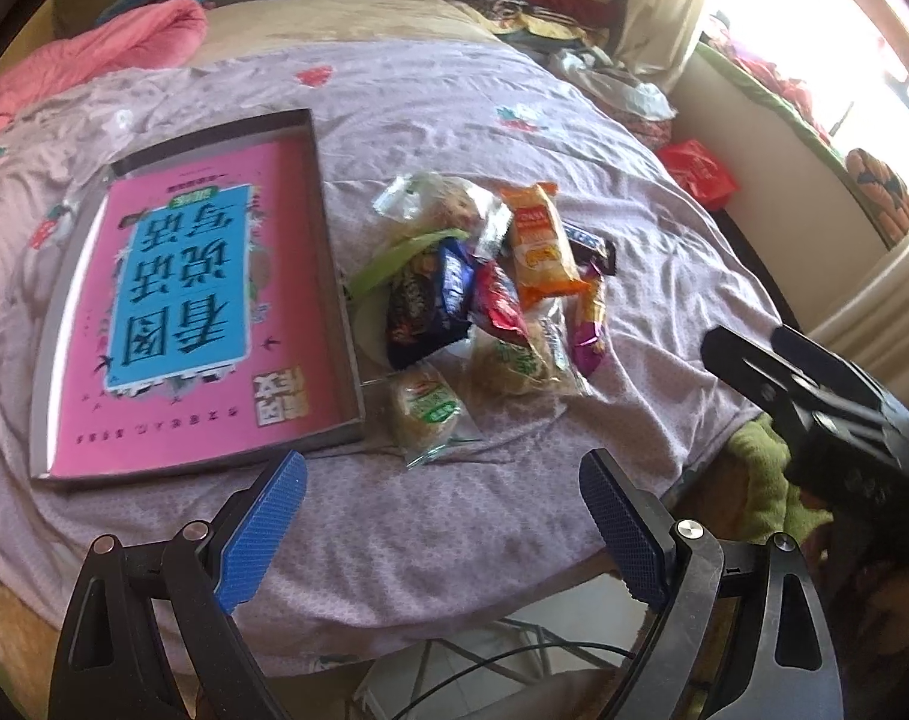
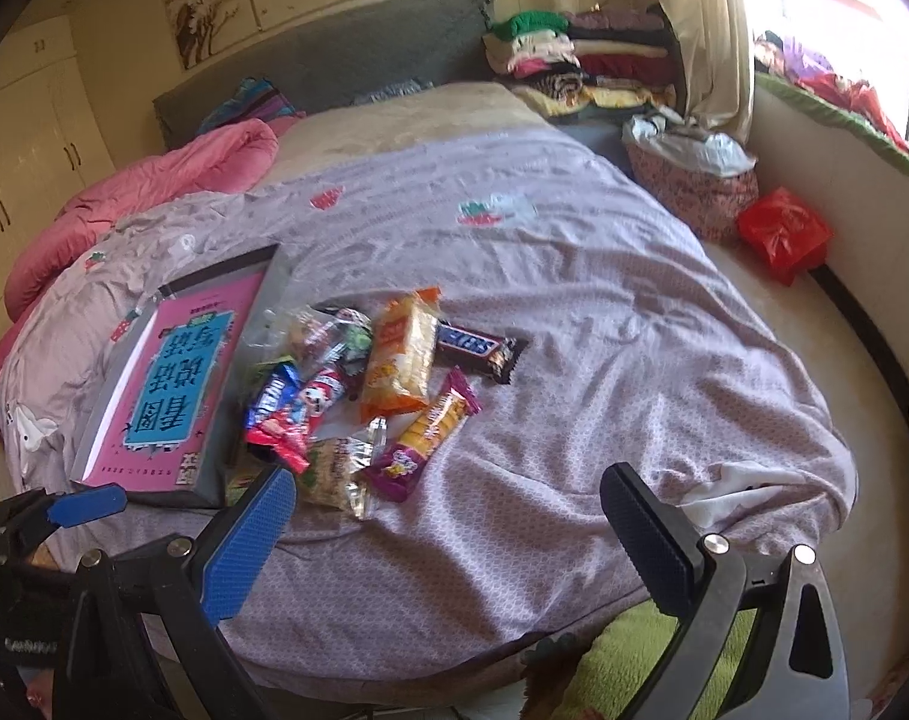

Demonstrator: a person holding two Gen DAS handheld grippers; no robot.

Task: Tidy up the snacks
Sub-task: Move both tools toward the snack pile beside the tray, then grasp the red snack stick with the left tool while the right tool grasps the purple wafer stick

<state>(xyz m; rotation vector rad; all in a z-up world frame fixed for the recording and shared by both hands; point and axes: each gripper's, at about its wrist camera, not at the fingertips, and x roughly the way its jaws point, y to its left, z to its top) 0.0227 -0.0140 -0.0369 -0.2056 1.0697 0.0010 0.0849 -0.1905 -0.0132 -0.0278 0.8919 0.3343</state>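
Observation:
A heap of wrapped snacks lies on the purple bedspread, among them an orange cracker pack, a dark chocolate bar and a green-labelled cake. Left of the heap sits a shallow grey box with a pink book cover inside. My left gripper hovers open just in front of the cake, nothing between its blue pads. My right gripper is open too, low over the bed's near edge, right of the heap; its black body shows at the right.
A pink quilt is bunched at the bed's head on the left. Folded clothes are stacked at the far right corner. A red bag and a patterned basket stand beside the bed by the window ledge.

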